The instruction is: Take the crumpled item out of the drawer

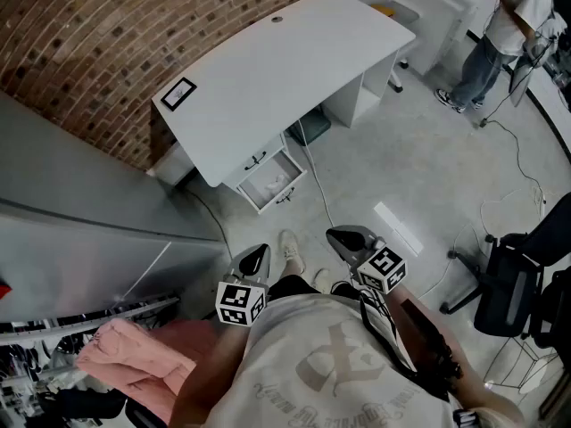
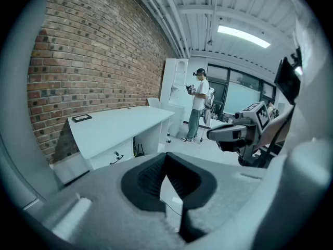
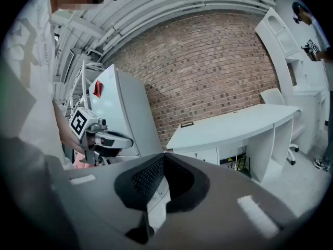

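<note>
Pink cloth near left gripper.

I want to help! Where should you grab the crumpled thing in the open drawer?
Probably from above, since the walls of the drawer block the sides: pinch a raised fold of the pale crumpled thing. Which fold is too small to tell from here.

Desk against brick wall; frame on its left end. Drawer open under that end. Cabinet left of desk. Office chair well right, person behind it.
</note>
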Available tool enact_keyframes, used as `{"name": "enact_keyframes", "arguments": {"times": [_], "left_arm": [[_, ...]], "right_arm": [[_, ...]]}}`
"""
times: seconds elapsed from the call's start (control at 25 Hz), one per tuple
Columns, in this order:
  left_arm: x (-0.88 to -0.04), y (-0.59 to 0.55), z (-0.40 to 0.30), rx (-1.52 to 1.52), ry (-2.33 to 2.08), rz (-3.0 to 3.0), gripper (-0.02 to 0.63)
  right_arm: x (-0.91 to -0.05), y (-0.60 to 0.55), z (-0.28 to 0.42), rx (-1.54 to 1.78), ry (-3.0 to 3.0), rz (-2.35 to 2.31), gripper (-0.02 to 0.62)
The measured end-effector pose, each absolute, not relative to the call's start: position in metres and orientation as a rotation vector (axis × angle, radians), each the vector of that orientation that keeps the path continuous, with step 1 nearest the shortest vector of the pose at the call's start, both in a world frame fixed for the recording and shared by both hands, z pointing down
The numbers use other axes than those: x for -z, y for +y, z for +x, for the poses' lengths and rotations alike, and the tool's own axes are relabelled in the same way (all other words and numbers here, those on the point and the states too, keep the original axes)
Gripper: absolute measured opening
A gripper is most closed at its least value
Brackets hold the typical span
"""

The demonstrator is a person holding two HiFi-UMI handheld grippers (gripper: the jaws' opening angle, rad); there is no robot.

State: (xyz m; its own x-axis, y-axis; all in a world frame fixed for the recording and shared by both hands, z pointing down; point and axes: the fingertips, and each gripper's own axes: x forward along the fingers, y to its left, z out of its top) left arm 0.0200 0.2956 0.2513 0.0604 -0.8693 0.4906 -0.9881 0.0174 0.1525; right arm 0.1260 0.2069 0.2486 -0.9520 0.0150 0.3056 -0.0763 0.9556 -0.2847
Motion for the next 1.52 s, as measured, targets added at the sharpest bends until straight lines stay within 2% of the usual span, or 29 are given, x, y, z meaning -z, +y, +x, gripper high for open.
{"name": "enact_keyframes", "arguments": {"times": [0.84, 1.2, 1.52], "left_arm": [[-0.241, 0.308, 0.013, -0.386, -1.865, 1.888, 0.002], [-0.268, 0.279, -0.014, -0.384, -1.753, 1.913, 0.002], [-0.278, 0.224, -0.054, -0.434, -1.598, 2.051, 0.003]], "right_arm": [[-0.254, 0.211, 0.116, -0.455, -2.815, 0.079, 0.008], [-0.271, 0.179, 0.109, -0.498, -2.75, 0.234, 0.008], [-0.272, 0.146, 0.072, -0.503, -2.713, 0.381, 0.008]]}}
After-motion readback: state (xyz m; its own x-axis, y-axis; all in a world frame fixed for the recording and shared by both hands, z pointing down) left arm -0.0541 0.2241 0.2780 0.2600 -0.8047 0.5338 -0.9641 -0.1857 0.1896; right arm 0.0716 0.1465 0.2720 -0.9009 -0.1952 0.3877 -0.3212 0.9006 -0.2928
